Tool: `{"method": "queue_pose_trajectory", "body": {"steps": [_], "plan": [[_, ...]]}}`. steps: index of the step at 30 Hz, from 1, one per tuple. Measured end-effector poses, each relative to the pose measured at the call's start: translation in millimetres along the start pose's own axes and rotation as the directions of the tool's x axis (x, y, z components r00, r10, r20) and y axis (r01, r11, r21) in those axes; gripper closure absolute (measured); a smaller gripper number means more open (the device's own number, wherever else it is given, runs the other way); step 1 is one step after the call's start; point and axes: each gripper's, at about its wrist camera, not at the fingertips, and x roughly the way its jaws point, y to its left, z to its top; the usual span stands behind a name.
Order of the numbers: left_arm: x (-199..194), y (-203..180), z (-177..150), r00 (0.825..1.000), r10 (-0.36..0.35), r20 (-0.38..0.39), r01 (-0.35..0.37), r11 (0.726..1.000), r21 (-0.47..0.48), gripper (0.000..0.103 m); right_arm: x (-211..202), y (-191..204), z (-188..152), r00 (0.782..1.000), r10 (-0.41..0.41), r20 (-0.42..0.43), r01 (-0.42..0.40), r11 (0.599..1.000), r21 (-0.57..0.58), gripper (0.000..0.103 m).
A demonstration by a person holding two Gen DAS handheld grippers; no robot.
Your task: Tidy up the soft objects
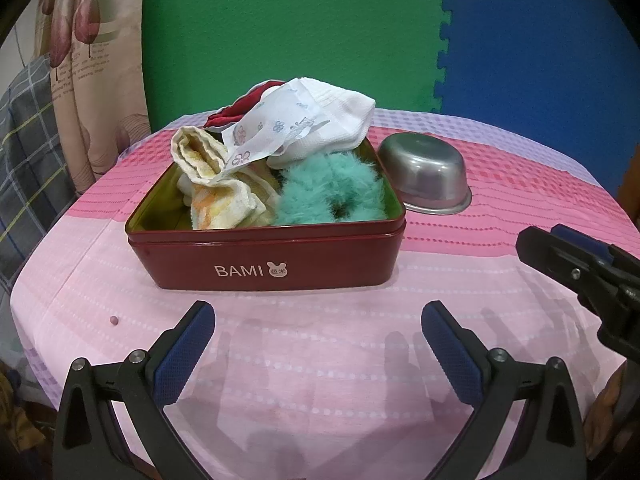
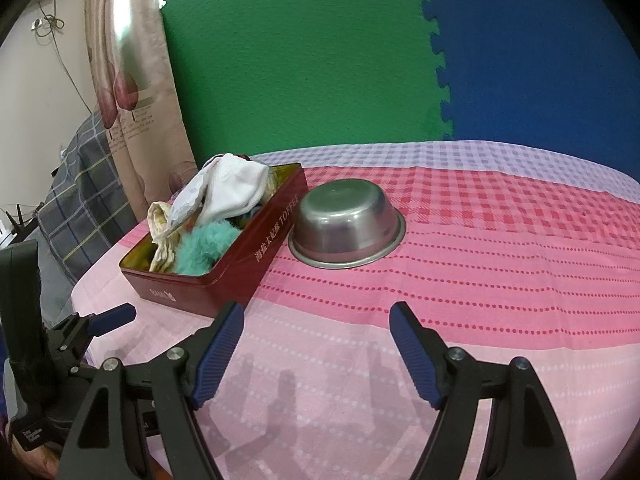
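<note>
Resting at centre frame on the pink-clothed bench, the red BAMI tin is seen already filled with a yellow towel, teal fluffy scrunchie, white sock and printed tissue packet. Both the left gripper and right gripper are held with fingers spread, empty. The overhanging sock is best pressed down gently, well clear of the upturned steel bowl at right.

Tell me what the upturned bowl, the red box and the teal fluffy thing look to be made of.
Upturned bowl: likely stainless steel, with a brushed grey sheen and soft reflections. Red box: probably painted tin, with glossy red walls, a rolled rim and a gold-looking inside. Teal fluffy thing: synthetic plush or faux fur, with long matte fuzzy fibres.
</note>
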Motion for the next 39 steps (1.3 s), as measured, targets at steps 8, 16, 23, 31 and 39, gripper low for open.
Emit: {"method": "queue_pose_trajectory", "body": {"steps": [8,16,23,31,39], "plan": [[0.0,0.2,0.3,1.0,0.003,0.0,-0.003,1.0,0.004,0.001,0.7,1.8,-0.3,1.0,-0.001,0.001,0.001,1.0,-0.019,0.026],[0.4,1.7,0.2,1.0,-0.004,-0.01,0.004,1.0,-0.008,0.001,0.1,1.6,-0.9,1.0,-0.001,0.001,0.001,1.0,-0.006,0.026],[1.5,0.8,0.5,1.0,-0.003,-0.023,0.002,1.0,-0.007,0.001,0.4,1.8,-1.0,1.0,-0.001,-0.001,0.001,1.0,-0.012,0.026],[2.8,-0.1,0.5,1.0,0.005,-0.024,-0.005,1.0,0.0,0.001,0.7,2.2,-0.6,1.0,-0.001,-0.001,0.001,1.0,-0.008,0.026],[3.7,-0.7,-0.7,1.0,0.006,-0.026,-0.006,1.0,0.006,0.001,0.8,2.1,-0.5,1.0,0.0,-0.001,0.0,1.0,-0.011,0.026]]}}
